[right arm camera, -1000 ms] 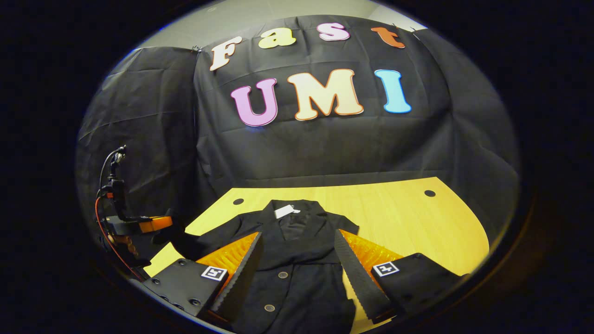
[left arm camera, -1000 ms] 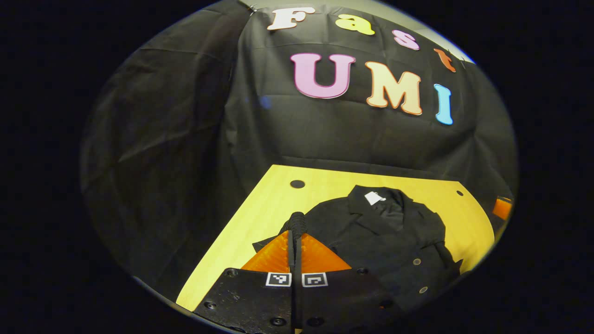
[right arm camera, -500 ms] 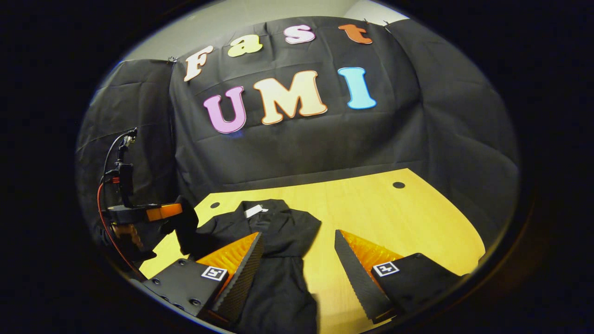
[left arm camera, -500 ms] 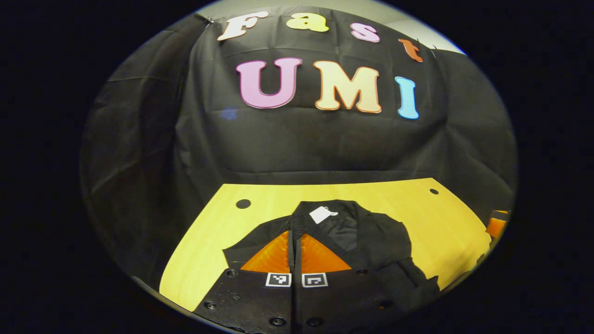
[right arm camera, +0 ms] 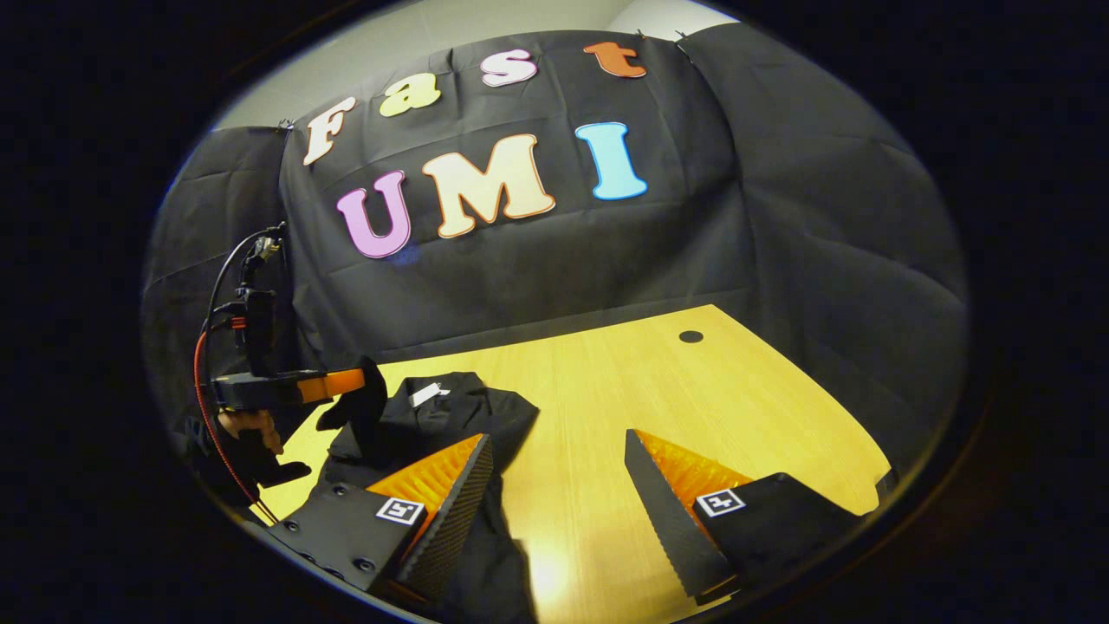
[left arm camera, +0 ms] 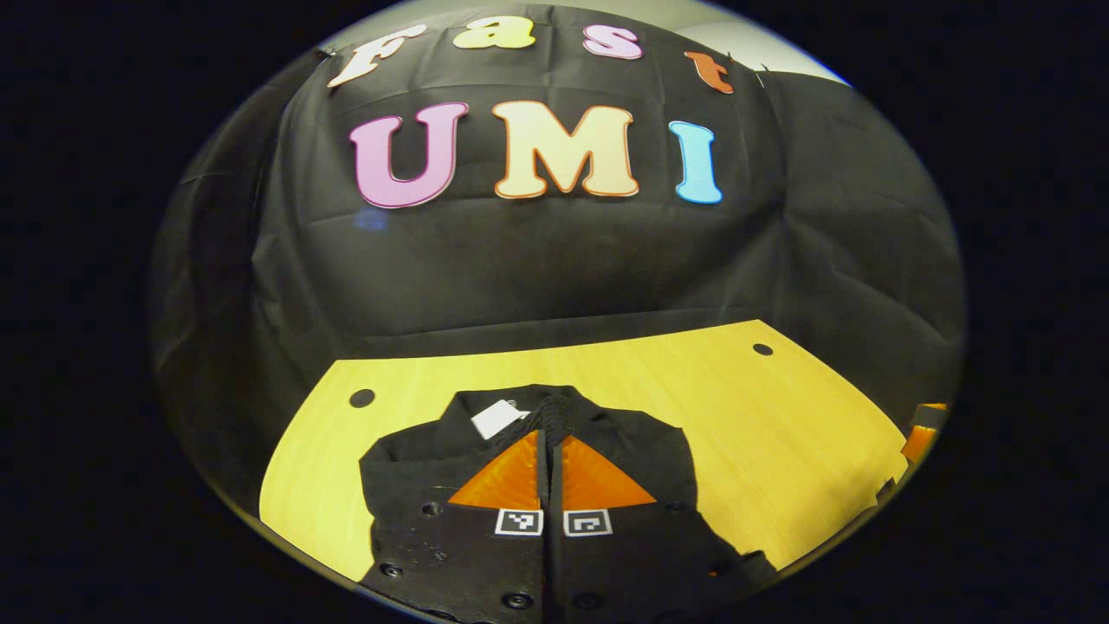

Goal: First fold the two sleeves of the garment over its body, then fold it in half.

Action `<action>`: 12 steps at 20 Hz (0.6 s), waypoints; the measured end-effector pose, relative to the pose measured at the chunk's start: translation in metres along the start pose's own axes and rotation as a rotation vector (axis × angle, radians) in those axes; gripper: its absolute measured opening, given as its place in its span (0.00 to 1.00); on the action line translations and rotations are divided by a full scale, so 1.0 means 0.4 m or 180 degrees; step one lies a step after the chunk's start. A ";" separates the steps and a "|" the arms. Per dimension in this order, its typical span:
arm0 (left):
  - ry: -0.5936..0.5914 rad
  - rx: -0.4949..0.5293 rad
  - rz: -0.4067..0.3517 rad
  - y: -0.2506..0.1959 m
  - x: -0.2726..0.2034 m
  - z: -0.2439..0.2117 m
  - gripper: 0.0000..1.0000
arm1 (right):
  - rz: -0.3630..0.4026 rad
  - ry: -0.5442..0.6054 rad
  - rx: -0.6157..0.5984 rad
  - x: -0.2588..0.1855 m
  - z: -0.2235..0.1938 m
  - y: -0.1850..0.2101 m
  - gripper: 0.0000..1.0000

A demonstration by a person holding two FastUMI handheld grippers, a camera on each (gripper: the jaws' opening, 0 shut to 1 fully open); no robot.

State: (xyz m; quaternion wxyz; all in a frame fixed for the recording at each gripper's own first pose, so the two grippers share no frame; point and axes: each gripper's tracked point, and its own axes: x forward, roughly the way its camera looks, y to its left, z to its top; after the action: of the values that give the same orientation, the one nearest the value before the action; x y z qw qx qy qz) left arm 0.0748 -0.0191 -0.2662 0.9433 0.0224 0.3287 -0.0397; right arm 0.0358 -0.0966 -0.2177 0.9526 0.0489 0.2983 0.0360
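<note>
A black jacket point(left arm camera: 645, 455) with a white neck tag point(left arm camera: 496, 419) lies on the yellow wooden table point(left arm camera: 780, 416). My left gripper point(left arm camera: 551, 428) is shut on a bunched black sleeve end point(left arm camera: 555, 404) and holds it above the jacket's body. The right gripper view has that left gripper point(right arm camera: 359, 384) at far left, held by a hand point(right arm camera: 247, 425), with the sleeve point(right arm camera: 351, 414) hanging from its tips over the jacket point(right arm camera: 463, 412). My right gripper point(right arm camera: 559, 494) is open above bare table point(right arm camera: 658, 390), with the jacket's lower part under its left finger point(right arm camera: 455, 511).
Round holes sit in the tabletop near its back corners point(left arm camera: 361, 398) point(left arm camera: 762, 349) point(right arm camera: 690, 336). The black cloth wall stands right behind the table. A part of the right gripper point(left arm camera: 920, 431) peeks in at the far right edge of the left gripper view.
My left gripper has carried the sleeve rightward from the jacket's side over its body. My right gripper has drifted right, off the jacket's front, and stays open.
</note>
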 end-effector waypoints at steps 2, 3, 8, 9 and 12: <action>0.0062 0.0004 -0.0043 -0.044 0.025 -0.012 0.00 | -0.0030 0.0008 0.0031 0.002 0.001 -0.033 0.98; 0.0081 -0.0001 -0.0044 -0.059 0.035 -0.014 0.00 | -0.0040 0.0013 0.0041 0.003 0.001 -0.050 0.98; -0.0042 -0.0151 0.0137 -0.070 0.037 0.006 0.00 | 0.0047 0.0072 0.0077 0.015 -0.005 -0.090 0.98; -0.0159 -0.0223 0.0193 -0.059 -0.002 0.033 0.33 | 0.0097 0.0097 0.0075 0.018 -0.009 -0.086 0.98; -0.0365 -0.0238 0.0335 0.013 -0.101 0.062 0.93 | 0.0213 0.0160 -0.0027 0.020 -0.033 -0.061 0.98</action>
State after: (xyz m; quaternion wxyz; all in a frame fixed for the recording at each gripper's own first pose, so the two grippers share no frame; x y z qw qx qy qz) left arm 0.0590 -0.0132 -0.2217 0.9616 0.0020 0.2737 0.0211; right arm 0.0357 -0.1193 -0.2357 0.9432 0.0539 0.3201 0.0702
